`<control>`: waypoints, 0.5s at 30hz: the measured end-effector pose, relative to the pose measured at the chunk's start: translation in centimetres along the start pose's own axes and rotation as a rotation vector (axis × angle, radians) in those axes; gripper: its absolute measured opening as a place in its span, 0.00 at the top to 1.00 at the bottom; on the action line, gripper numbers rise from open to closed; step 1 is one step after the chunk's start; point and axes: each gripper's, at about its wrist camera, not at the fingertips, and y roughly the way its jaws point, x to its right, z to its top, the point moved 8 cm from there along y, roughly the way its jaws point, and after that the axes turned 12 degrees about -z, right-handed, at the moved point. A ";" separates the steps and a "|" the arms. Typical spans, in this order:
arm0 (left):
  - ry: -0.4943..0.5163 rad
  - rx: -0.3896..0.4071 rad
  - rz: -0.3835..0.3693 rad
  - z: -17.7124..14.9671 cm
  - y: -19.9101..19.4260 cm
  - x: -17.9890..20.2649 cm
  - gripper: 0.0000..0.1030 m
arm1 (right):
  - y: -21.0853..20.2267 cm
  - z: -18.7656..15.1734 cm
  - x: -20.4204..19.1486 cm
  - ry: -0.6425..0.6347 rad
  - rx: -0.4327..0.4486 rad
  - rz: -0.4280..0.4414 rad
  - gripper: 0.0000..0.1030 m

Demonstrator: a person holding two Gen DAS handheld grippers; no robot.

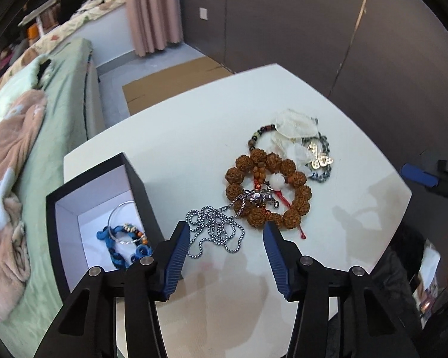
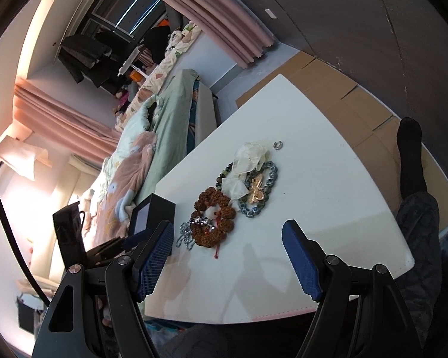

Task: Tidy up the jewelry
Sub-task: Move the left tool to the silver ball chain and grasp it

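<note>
Near table edge: bare white table [image 1: 230, 286], open to approach in front of both grippers.
Far table half: bare [image 1: 194, 125], open behind the jewelry.
Centre: heaped brown bead bracelet [image 1: 267, 191], grey bead bracelet [image 2: 258, 191] and clear bags [image 1: 295, 128], crowded and overlapping.
Chain necklace [image 1: 215, 229]: sprawled between box and bead pile, just ahead of left gripper [image 1: 226, 232].
Black box [image 1: 98, 208]: upright walls at left table edge; open from above.
Right table side: bare [image 2: 343, 208].

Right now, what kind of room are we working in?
Most likely a bedroom: a bed with a green cover and a pink blanket stands beside the white table, and pink curtains hang behind.
</note>
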 end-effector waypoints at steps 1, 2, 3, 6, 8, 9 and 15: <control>0.011 -0.019 0.002 0.1 0.4 0.1 0.49 | 0.1 -0.1 0.1 0.001 -0.002 0.001 0.27; 0.018 -0.031 0.003 0.2 0.6 0.1 0.49 | 0.1 -0.1 0.2 0.003 -0.004 0.001 0.27; 0.023 -0.046 -0.001 0.3 0.9 0.1 0.49 | 0.1 -0.1 0.3 0.004 -0.004 0.001 0.27; 0.031 -0.096 0.021 0.3 2.2 -0.3 0.50 | 0.1 -0.1 0.8 0.012 -0.003 0.002 0.27; 0.039 -0.129 0.032 0.1 3.1 -0.6 0.50 | 0.1 0.0 1.2 0.022 -0.001 0.002 0.27; 0.046 -0.146 0.042 0.0 3.6 -0.8 0.50 | 0.1 0.0 1.3 0.026 0.000 0.001 0.27; 0.121 -0.201 0.073 0.2 4.0 -0.7 0.50 | 0.2 0.2 2.3 0.046 0.000 -0.005 0.27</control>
